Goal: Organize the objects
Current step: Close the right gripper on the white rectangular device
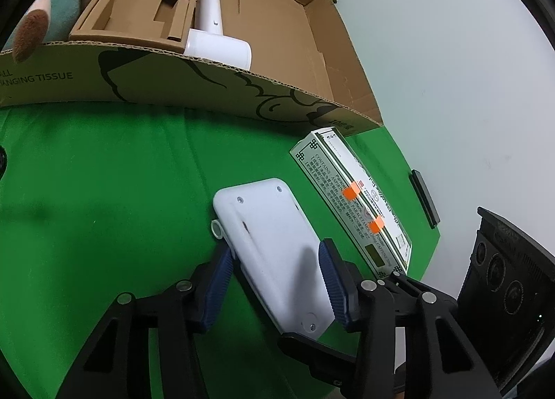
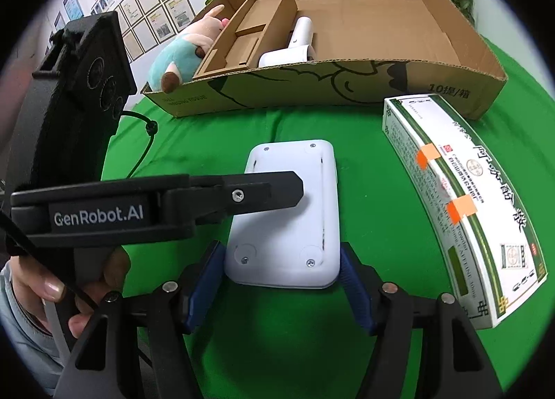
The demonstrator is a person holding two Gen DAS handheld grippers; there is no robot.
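Left wrist: left gripper (image 1: 275, 281) pads clamp the white device (image 1: 274, 253) on green cloth (image 1: 104, 190), medicine box (image 1: 353, 197) beside. Right wrist: right gripper (image 2: 282, 289) pads grip the same device's near end; cardboard box (image 2: 347, 86) behind.

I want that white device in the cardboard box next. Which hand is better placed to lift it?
Right, probably. The right gripper squarely flanks the near end of the white device, pads against both long sides, with the cardboard box straight ahead. The left gripper meets it skewed.
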